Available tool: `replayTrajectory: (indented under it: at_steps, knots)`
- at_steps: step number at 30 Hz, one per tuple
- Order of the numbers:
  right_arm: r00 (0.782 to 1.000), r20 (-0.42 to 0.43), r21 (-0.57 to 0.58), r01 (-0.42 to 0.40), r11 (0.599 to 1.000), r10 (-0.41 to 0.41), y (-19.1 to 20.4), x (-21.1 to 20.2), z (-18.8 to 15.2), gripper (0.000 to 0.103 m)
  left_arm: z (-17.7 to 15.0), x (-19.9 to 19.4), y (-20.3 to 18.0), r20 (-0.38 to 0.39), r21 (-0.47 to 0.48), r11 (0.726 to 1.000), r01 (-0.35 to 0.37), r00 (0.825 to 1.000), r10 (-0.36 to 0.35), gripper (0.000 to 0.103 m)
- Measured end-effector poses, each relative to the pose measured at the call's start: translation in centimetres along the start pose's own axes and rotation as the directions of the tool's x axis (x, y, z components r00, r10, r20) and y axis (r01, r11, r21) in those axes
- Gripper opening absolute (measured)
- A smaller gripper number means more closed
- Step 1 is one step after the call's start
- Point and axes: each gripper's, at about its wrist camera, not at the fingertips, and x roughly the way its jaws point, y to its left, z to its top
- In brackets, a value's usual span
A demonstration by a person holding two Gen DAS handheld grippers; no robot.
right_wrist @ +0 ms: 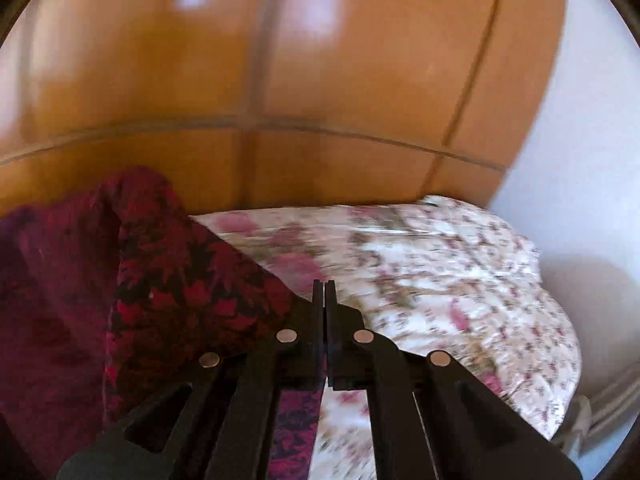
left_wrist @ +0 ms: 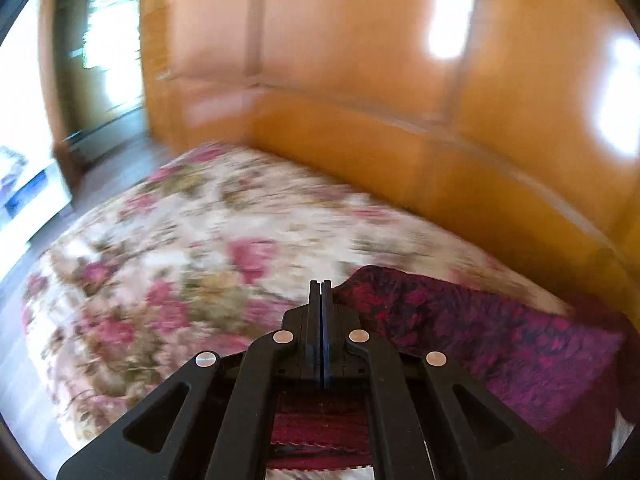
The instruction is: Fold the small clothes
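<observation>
A dark red and purple patterned garment (left_wrist: pixel 480 332) hangs over a floral bedspread (left_wrist: pixel 180 248). Its edge runs up to the tips of my left gripper (left_wrist: pixel 321 282), which is shut on it, and more of the cloth shows beneath the gripper's frame. In the right wrist view the same garment (right_wrist: pixel 180 280) spreads out to the left in a raised fold. One edge of it meets the tips of my right gripper (right_wrist: pixel 324 282), also shut on the cloth. Both views are blurred by motion.
The bed with the floral bedspread (right_wrist: pixel 460 280) stands against a glossy orange-brown wooden wardrobe (left_wrist: pixel 400 80) (right_wrist: pixel 280 80). Dark floor (left_wrist: pixel 104 176) and a doorway lie beyond the bed's left end. A white wall (right_wrist: pixel 592 160) borders its right end.
</observation>
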Motion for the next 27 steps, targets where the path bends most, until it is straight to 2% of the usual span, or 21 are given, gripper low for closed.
replayTrajectory:
  at_steps: [2,3,4,5,6,7,9,10,12,13,14,15,16,18,19,20,22,23,24,25,27]
  knots:
    - [0.999,-0.043,0.075,0.024,0.997,-0.021,-0.9,2.5,1.0,0.004,0.4,1.6,0.5,-0.036,0.017,0.999,-0.038,0.999,0.038,0.000]
    - [0.999,-0.051,0.102,0.019,0.995,-0.014,-1.6,3.0,1.2,0.014,0.4,1.9,0.7,-0.039,0.013,0.998,-0.069,0.997,0.070,0.002]
    - [0.998,-0.059,0.141,0.026,0.990,-0.017,-2.2,3.5,1.5,0.052,0.2,2.0,1.0,-0.044,0.007,0.997,-0.079,0.996,0.079,0.018]
    - [0.999,-0.046,0.169,0.025,0.985,-0.017,-2.7,3.3,1.5,0.076,-0.2,2.0,1.4,-0.054,-0.006,0.998,-0.062,0.997,0.061,0.033]
    - [1.000,-0.021,0.185,0.019,0.983,-0.015,-3.1,2.9,1.6,0.079,-0.7,1.5,1.6,-0.047,-0.018,0.999,-0.043,0.998,0.043,0.065]
    - [1.000,0.007,0.188,0.011,0.982,-0.013,-3.2,2.0,1.2,0.079,-1.5,0.4,2.0,-0.002,-0.032,0.999,-0.010,1.000,0.010,0.072]
    - [0.999,0.004,0.173,-0.051,0.984,0.051,-2.9,1.6,0.9,0.078,-2.9,-1.1,1.8,0.014,-0.018,0.999,0.047,0.999,-0.047,0.072]
    - [0.992,-0.007,0.166,-0.124,0.978,0.127,-2.5,0.9,-0.2,0.078,-3.8,-1.6,1.5,-0.007,-0.003,0.995,0.097,0.995,-0.097,0.072]
    - [0.955,-0.038,0.184,-0.282,0.942,0.294,-1.7,-0.1,-2.3,0.078,-6.7,-3.1,0.9,-0.053,0.029,0.976,0.217,0.975,-0.216,0.072]
    - [0.897,-0.086,0.205,-0.410,0.889,0.434,-0.8,-0.4,-4.1,0.078,-9.0,-3.8,0.5,-0.101,0.062,0.948,0.311,0.947,-0.304,0.072]
    - [0.835,-0.127,0.224,-0.502,0.835,0.536,0.0,-0.4,-5.5,0.078,-10.4,-4.2,0.1,-0.138,0.077,0.928,0.364,0.926,-0.352,0.072]
    - [0.754,-0.169,0.264,-0.586,0.766,0.635,1.1,-0.4,-7.4,0.078,-12.0,-4.7,-0.2,-0.175,0.088,0.907,0.411,0.903,-0.392,0.072]
    - [0.704,-0.187,0.292,-0.626,0.723,0.686,2.1,-0.5,-8.7,0.078,-14.4,-5.2,-0.4,-0.233,0.086,0.873,0.479,0.862,-0.450,0.072]
    - [0.585,-0.215,0.342,-0.705,0.621,0.782,4.2,-0.3,-11.0,0.078,-17.3,-5.6,-0.7,-0.317,0.054,0.825,0.563,0.793,-0.520,0.072]
    - [0.558,-0.215,0.358,-0.718,0.596,0.802,4.9,-0.2,-11.7,0.079,-18.7,-5.7,-0.7,-0.352,0.027,0.802,0.597,0.757,-0.551,0.072]
    - [0.518,-0.211,0.385,-0.735,0.558,0.829,5.5,0.0,-12.3,0.079,-20.5,-6.2,-0.9,-0.387,0.004,0.784,0.621,0.724,-0.571,0.072]
    - [0.393,-0.200,0.463,-0.770,0.440,0.898,6.9,0.1,-13.8,0.080,-22.3,-7.0,-0.8,-0.404,-0.020,0.755,0.656,0.685,-0.606,0.072]
    - [0.386,-0.187,0.458,-0.780,0.428,0.903,7.2,-0.6,-14.1,0.080,-23.3,-7.8,-0.9,-0.411,-0.026,0.736,0.676,0.664,-0.624,0.072]
    - [0.370,-0.177,0.451,-0.793,0.409,0.912,7.0,-0.9,-14.2,0.080,-23.6,-8.1,-0.9,-0.410,-0.027,0.729,0.684,0.657,-0.633,0.072]
    - [0.300,-0.174,0.474,-0.809,0.347,0.938,7.0,-1.3,-14.6,0.080,-24.2,-8.7,-0.8,-0.408,-0.046,0.706,0.707,0.632,-0.659,0.072]
    - [0.185,-0.188,0.511,-0.820,0.257,0.965,7.5,-3.3,-16.1,0.080,-25.0,-9.2,-0.8,-0.415,-0.088,0.666,0.741,0.580,-0.701,0.071]
